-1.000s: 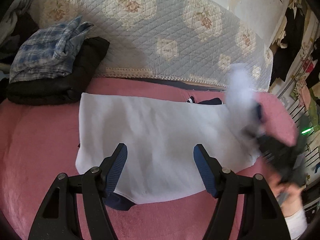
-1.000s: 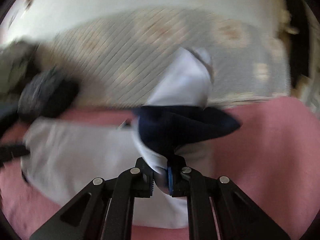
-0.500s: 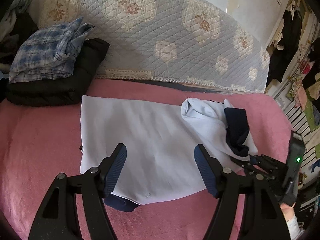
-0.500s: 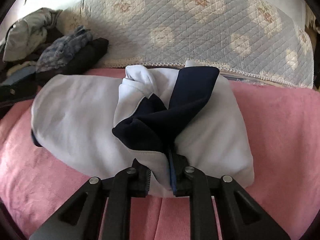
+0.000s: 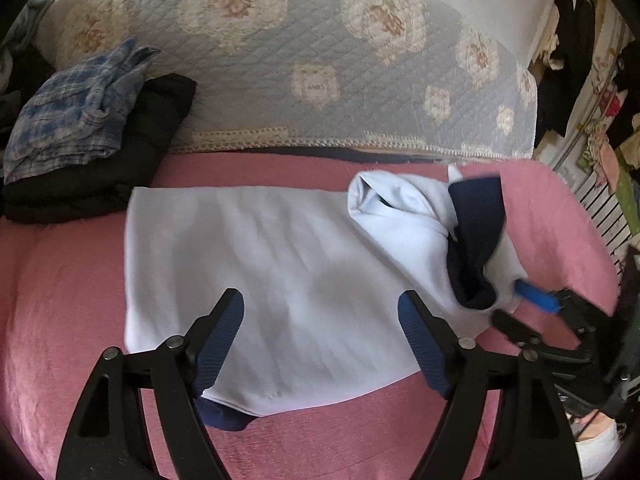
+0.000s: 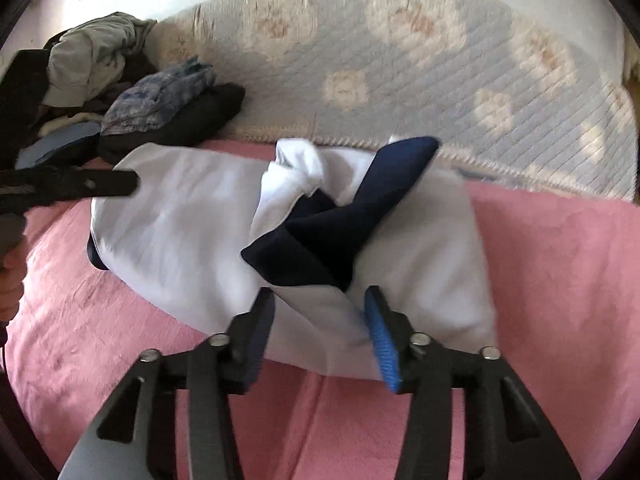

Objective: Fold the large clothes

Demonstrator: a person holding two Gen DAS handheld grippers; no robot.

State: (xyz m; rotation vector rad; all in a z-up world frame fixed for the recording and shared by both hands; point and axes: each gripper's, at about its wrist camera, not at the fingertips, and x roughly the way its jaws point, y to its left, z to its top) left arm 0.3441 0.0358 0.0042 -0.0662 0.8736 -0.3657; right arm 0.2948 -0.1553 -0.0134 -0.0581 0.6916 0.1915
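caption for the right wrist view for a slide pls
Right gripper opening over the white garment, navy sleeve folded across it.

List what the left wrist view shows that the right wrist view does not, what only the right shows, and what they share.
Only the left wrist view: hanging clothes at the right edge, and the navy hem poking out beneath the garment's near edge.

Only the right wrist view: a grey crumpled garment heaped at far left, and a hand at the left edge.

Both: the white garment with its navy sleeve folded over it on the pink blanket, the quilted cover, the plaid shirt on a black pile, and both grippers, left gripper and right gripper, jaws opening, pads clear of the fabric.
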